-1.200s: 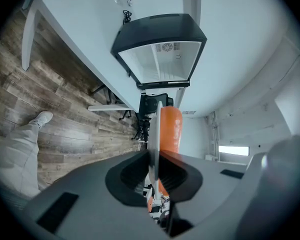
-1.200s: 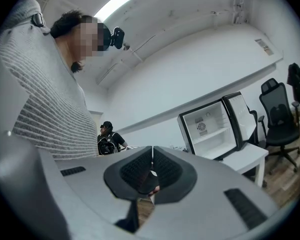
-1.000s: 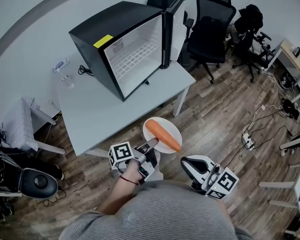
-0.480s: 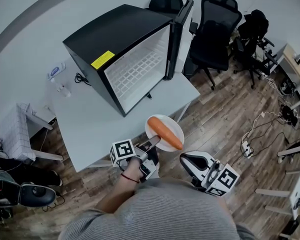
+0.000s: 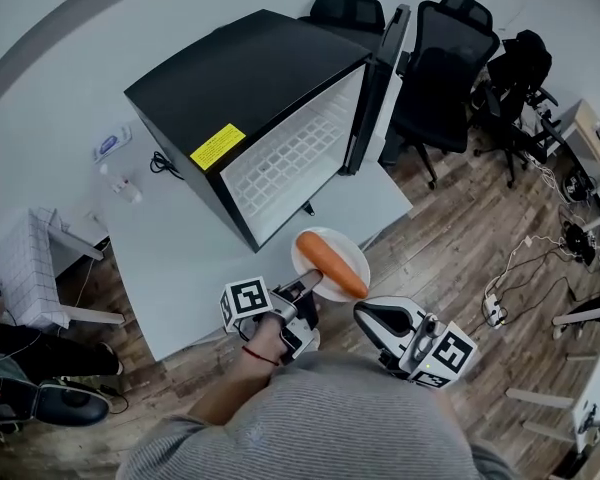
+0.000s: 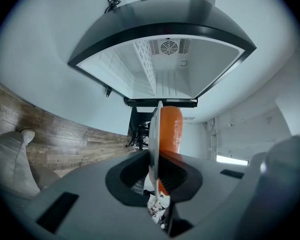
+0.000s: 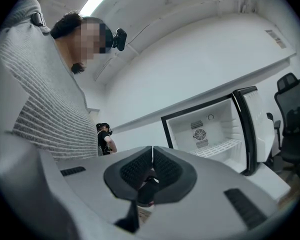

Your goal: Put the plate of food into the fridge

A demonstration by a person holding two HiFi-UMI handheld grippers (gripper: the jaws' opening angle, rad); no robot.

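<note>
Our left hand-held gripper (image 6: 157,160) is clamped on the near rim of the white plate (image 5: 346,248), its jaws pressing the thin edge from both sides, so the plate juts straight out ahead of its tips. A single orange carrot (image 5: 330,264) lies on the plate, starting just beyond the jaws and running away from them across it. Farther ahead of this hand-held gripper the black fridge (image 5: 242,88) stands on the pale worktop (image 5: 185,258), its door (image 5: 382,78) swung wide to the right and its white inside facing us. The plate is outside it, held about over the worktop's near edge. Our right hand-held gripper (image 7: 151,158) hangs just right of the left one, a little nearer our body, jaws closed together on nothing, apart from the plate. Beyond the door, black office chairs (image 5: 440,68) stand on the wood floor (image 5: 450,258).
</note>
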